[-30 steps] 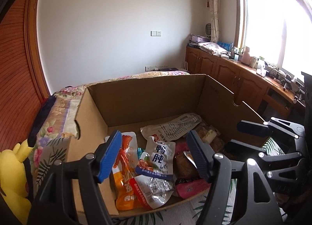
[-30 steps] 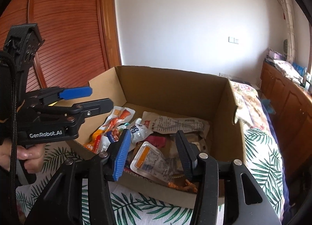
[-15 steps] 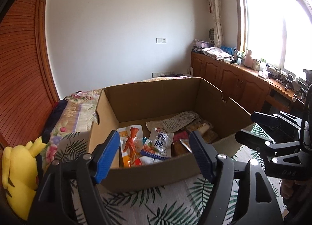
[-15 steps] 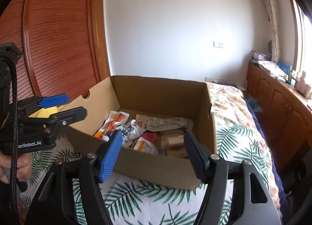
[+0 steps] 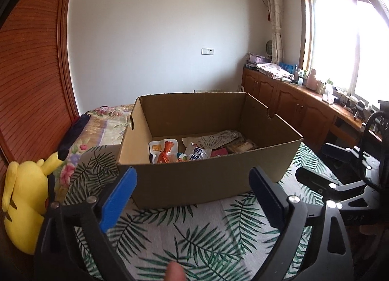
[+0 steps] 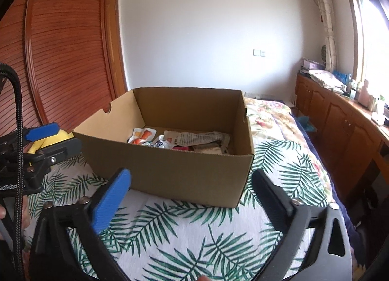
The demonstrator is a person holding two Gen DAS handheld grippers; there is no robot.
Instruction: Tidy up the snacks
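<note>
Snacks (image 5: 194, 149) lie loose on the floor of 1 open cardboard box (image 5: 209, 183), which sits on a palm-leaf bedspread (image 5: 194, 237). Both grippers hang short of the box's near wall, over the spread, touching nothing.

Left gripper (image 5: 192, 193): jaws spread wide, empty. Right gripper (image 6: 192, 191): jaws spread wide, empty.

Handling, judged from looks:
- Packets appear to be foil or plastic pouches: light, soft, crinkly, likely slick on the flat faces.
- Best hold is probably a sealed edge or corner, pinched across the thin way; a grab on the puffed middle may slip or crush the contents.
- Orange-print pouch (image 5: 165, 152) lies near the box's left wall, so the jaws have little room on that side.
- White pouch with blue print (image 5: 197, 155) sits beside it, partly overlapped; lifting it could drag a neighbour.
- Long white crumpled bag (image 5: 216, 137) lies toward the back, floppy; it likely sags if taken at one end.
- Red packet (image 5: 220, 152) is low in the pile, mostly covered.

Count:
- 1 box.
- At least 4 packets distinguishable in the left view; more brownish ones toward the right, number not clear.
- 1 yellow plush toy (image 5: 24, 205) at the left of the bed, well apart from the box.
</note>
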